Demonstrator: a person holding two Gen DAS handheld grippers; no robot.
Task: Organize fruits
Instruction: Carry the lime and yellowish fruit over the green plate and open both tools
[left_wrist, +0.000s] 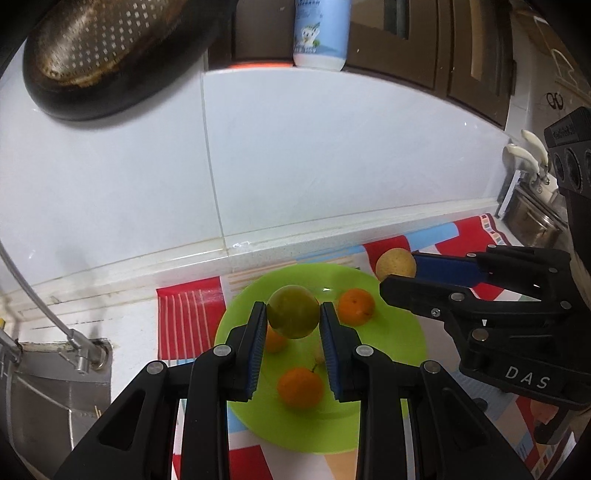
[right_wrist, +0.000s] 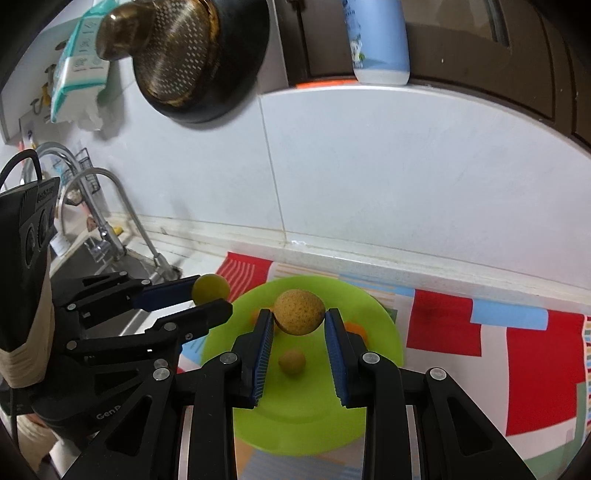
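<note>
My left gripper (left_wrist: 293, 314) is shut on a green round fruit (left_wrist: 293, 312), held above a lime-green plate (left_wrist: 399, 339). On that plate lie an orange at the back (left_wrist: 356, 306), another orange at the front (left_wrist: 301, 386) and a third partly hidden under the green fruit. My right gripper (right_wrist: 299, 314) is shut on a speckled tan pear-like fruit (right_wrist: 299, 312), also above the plate (right_wrist: 380, 332). A small tan fruit (right_wrist: 291, 362) lies on the plate below it. In the left wrist view the right gripper (left_wrist: 397, 271) shows at the right with the tan fruit (left_wrist: 393, 263).
The plate rests on a red, white and blue patterned cloth (right_wrist: 461, 325) on the counter. A steel sink (left_wrist: 55, 398) with a tap (right_wrist: 103, 206) lies to the left. White tiled wall behind, a black pan (left_wrist: 110, 55) hanging and a blue-and-white bottle (left_wrist: 321, 33) on a ledge above.
</note>
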